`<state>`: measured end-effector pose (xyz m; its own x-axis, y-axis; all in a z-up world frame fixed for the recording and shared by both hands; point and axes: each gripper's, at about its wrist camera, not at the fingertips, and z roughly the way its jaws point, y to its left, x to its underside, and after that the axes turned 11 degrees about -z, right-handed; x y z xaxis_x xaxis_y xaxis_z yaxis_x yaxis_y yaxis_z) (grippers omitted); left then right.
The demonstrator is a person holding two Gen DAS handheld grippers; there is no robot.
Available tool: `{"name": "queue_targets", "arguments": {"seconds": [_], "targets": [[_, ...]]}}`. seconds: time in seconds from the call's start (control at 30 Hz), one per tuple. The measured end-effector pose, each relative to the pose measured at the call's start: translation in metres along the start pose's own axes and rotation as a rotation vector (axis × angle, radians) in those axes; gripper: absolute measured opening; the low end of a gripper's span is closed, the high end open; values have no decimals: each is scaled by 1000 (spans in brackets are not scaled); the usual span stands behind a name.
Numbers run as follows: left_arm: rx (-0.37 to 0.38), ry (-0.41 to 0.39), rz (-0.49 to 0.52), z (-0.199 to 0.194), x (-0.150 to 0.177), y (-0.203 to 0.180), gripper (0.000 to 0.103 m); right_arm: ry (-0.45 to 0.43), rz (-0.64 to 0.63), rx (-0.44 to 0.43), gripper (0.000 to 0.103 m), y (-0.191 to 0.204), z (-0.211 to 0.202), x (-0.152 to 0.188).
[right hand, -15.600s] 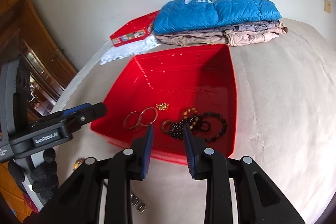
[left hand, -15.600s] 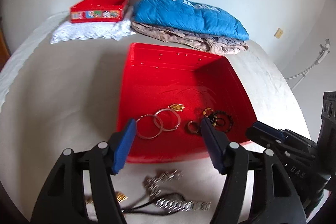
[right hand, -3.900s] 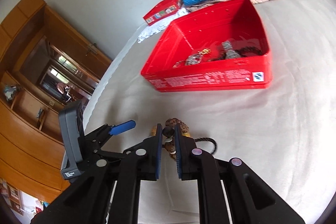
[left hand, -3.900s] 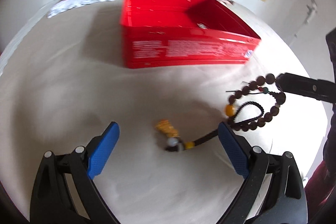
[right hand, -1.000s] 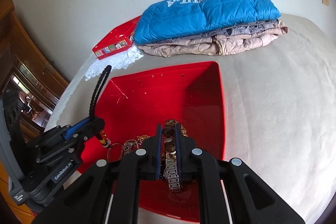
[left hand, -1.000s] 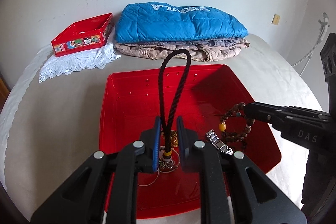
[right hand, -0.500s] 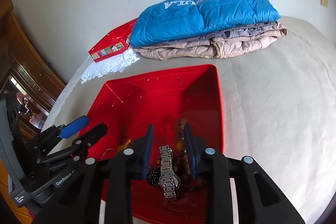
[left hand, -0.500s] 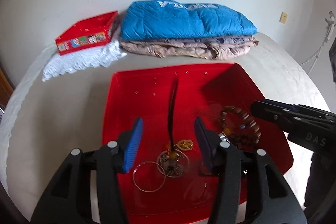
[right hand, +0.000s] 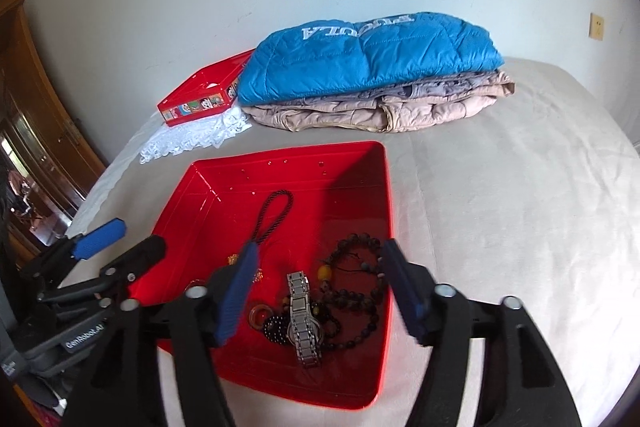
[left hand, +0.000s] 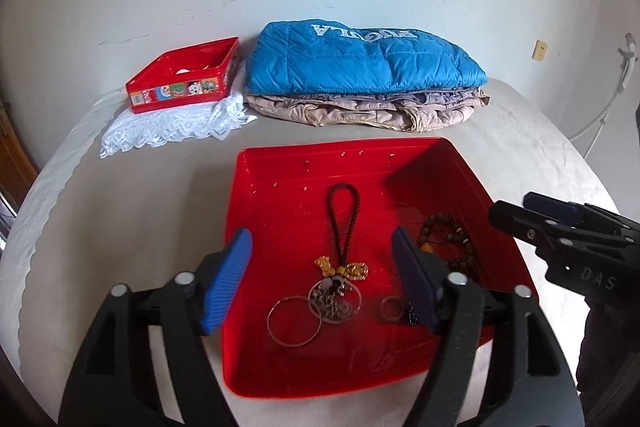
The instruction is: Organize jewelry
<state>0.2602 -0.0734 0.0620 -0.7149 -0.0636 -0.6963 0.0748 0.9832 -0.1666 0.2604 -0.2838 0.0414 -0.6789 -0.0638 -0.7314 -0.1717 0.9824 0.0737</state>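
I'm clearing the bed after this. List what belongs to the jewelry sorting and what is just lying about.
Job: big red tray; corded charm; bead bracelet; metal watch; rings.

Lying about: blue jacket; beige clothes; small red box; lace cloth.

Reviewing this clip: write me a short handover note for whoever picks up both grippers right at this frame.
Left gripper: jaws opening, nothing between the pads, above the red tray.
Right gripper: jaws opening, also holding nothing, over the same tray.
In the tray: dark cord tassel with gold charms, two thin hoops, small ring, wooden bead bracelet, metal watch.
Done: all the jewelry in view lies in the tray; none shows on the bedcover.
Left: pieces lie tangled together; sorting them apart, if wanted. The small red box at the back is untouched.
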Motion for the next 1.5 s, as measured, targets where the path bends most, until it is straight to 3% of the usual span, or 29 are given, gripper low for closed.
{"name": "queue_targets", "arguments": {"seconds": [0.2,0.37,0.6,0.83,1.5], "targets": [[-16,27,-46,-16,11,17,88,-3,-44,59,91,11,-19,10],[-51,1,-53,-35,23,28,93,-13,-72,105,99,22,-36,20],[-88,-23,-51,-49,41,37,97,22,-63,69,99,27,-41,35],[-80,12,-64,-42,48,43,97,53,-66,53,99,32,-34,51],[-94,0,-73,-38,52,47,97,49,-59,50,99,32,-32,56]]}}
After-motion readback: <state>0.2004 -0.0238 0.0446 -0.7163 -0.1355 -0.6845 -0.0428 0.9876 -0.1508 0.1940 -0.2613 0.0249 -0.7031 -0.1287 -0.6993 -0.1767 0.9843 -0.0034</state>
